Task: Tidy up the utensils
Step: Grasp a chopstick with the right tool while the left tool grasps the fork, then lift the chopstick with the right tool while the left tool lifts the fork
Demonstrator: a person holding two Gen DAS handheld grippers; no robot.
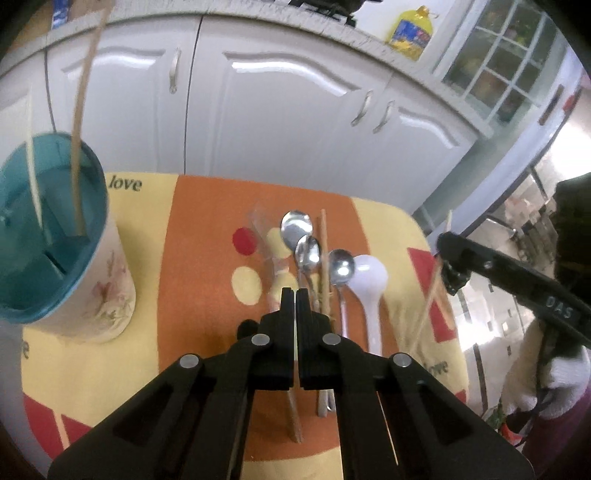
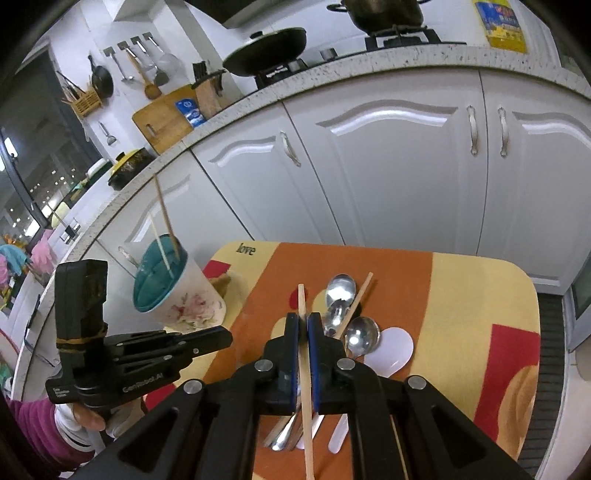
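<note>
A white floral utensil holder with a teal inside (image 1: pixel 55 236) stands at the table's left; it also shows in the right wrist view (image 2: pixel 177 291). Two chopsticks (image 1: pixel 79 147) stand in it. Three metal spoons (image 1: pixel 306 247), a white plastic spoon (image 1: pixel 369 284) and a chopstick (image 1: pixel 325 258) lie on the orange and yellow tablecloth (image 1: pixel 207 258). My left gripper (image 1: pixel 295 295) is shut and empty above the spoons. My right gripper (image 2: pixel 303 321) is shut on a chopstick (image 2: pixel 304 369), held above the spoons (image 2: pixel 340 291); it shows at the right in the left wrist view (image 1: pixel 443 258).
White kitchen cabinets (image 2: pixel 388 177) stand behind the table. The counter holds a stove with a wok (image 2: pixel 269 48), a cutting board (image 2: pixel 166 122) and a yellow oil bottle (image 1: pixel 410 33). A clear wrapped packet (image 1: pixel 266 251) lies left of the spoons.
</note>
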